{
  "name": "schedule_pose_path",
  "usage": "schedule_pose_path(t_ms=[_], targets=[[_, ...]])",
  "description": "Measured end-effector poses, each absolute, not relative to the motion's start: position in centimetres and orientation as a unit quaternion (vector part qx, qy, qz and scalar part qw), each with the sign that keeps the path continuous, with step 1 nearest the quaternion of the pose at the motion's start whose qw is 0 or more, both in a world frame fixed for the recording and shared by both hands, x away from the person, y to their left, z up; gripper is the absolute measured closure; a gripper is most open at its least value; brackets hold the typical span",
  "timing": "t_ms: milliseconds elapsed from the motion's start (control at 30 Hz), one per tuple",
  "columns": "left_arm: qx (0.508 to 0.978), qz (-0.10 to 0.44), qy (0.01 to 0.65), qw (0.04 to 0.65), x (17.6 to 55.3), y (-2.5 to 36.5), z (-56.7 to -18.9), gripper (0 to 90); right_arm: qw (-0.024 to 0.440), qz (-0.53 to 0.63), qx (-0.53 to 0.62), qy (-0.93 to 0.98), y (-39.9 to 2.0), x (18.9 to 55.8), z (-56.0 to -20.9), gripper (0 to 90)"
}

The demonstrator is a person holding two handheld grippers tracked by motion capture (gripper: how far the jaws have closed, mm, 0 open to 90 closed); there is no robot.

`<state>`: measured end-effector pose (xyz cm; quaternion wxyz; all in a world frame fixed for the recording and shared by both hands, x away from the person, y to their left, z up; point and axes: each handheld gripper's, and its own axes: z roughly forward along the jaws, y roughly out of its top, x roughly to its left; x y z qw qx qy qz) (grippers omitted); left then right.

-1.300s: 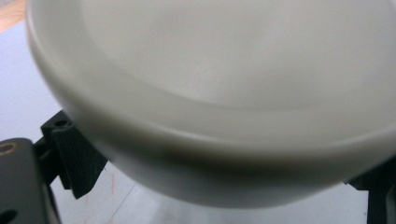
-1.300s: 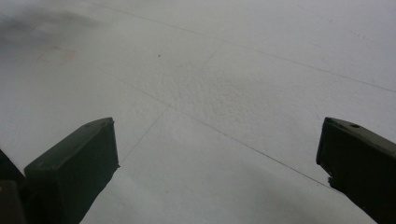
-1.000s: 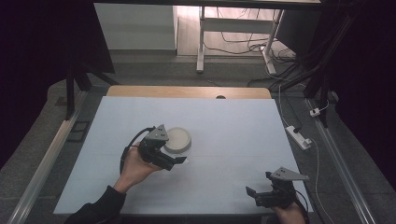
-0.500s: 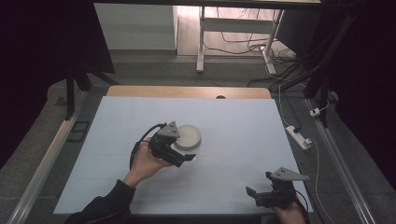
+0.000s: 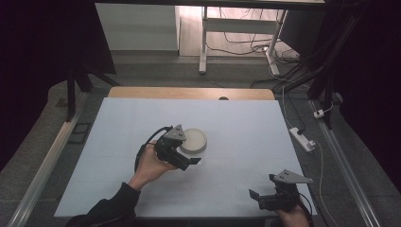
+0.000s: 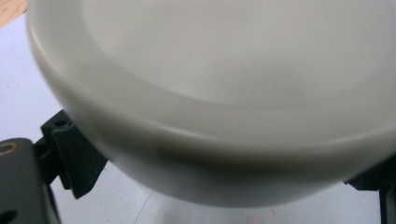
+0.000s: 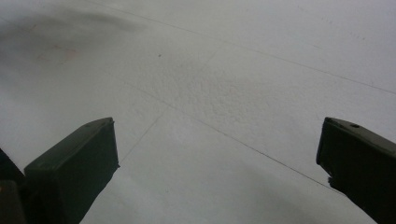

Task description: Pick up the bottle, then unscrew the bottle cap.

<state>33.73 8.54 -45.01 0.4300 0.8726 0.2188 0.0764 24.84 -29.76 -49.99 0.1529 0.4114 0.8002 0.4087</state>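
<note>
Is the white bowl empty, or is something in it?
Empty. The white bowl sits upright on the table, its inside plain and bare in the high view and the left gripper view.

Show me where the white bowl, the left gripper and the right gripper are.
white bowl (image 5: 195,139): high view, on the inside of its round basin.
left gripper (image 5: 193,161): high view, between its fingertips, beside the bowl's near rim.
right gripper (image 7: 217,163): right gripper view, midway between its two black jaws, which stand wide apart above the table.
</note>
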Motion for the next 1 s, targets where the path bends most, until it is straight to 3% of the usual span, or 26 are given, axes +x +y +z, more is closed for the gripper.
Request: schedule_pose_path(t_ms=[1000], targets=[[0.872, 0.073, 0.215, 0.434, 33.1, 8.7, -45.3, 7.6, 0.164, 0.452, 0.351, 0.803, -27.4, 24.7, -47.5, 0.0]])
